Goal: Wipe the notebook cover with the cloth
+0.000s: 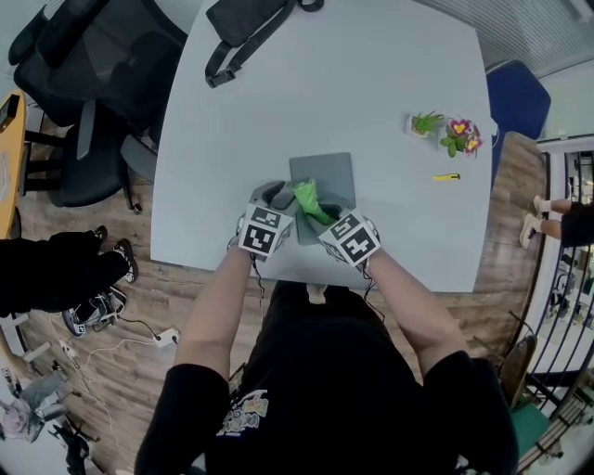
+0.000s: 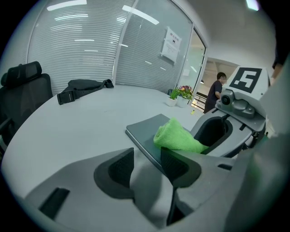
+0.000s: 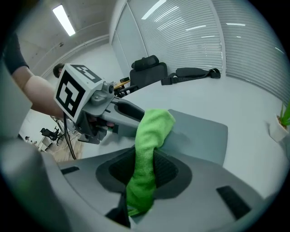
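Note:
A grey notebook lies flat near the front edge of the pale table. My right gripper is shut on a green cloth. The cloth's free end rests on the near-left part of the cover. In the right gripper view the cloth runs up between the jaws of the right gripper onto the notebook. My left gripper stands open at the notebook's left edge. In the left gripper view the notebook's near corner passes under the right-hand jaw of the left gripper, and the cloth lies just beyond.
A black strap bag lies at the table's far edge. Two small potted plants and a yellow item sit to the right. Black office chairs stand on the left, a blue chair on the right. A person stands in a doorway.

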The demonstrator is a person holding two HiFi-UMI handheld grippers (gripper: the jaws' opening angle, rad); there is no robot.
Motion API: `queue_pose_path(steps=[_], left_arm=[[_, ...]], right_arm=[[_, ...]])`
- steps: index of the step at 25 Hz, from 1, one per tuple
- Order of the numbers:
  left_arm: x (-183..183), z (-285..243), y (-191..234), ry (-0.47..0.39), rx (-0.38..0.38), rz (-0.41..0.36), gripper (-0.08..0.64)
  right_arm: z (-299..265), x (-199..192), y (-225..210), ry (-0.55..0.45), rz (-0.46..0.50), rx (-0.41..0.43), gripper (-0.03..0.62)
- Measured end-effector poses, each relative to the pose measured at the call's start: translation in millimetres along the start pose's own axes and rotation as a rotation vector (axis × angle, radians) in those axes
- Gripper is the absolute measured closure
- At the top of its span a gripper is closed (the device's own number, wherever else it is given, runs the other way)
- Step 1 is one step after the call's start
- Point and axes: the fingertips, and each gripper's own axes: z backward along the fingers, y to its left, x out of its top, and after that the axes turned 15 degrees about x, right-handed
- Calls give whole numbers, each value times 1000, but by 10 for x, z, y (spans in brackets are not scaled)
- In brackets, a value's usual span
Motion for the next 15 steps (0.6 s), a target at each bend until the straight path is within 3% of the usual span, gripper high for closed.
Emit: queue_pose_path(steps=[6,15], left_arm=[[-5,-7,0,-3,-1,-1,371],[-20,-17,10,0,2,0,371]], right_arm=[[-32,-142,236,6,-3,42,485],[-56,-330,512,77,79,73,485]])
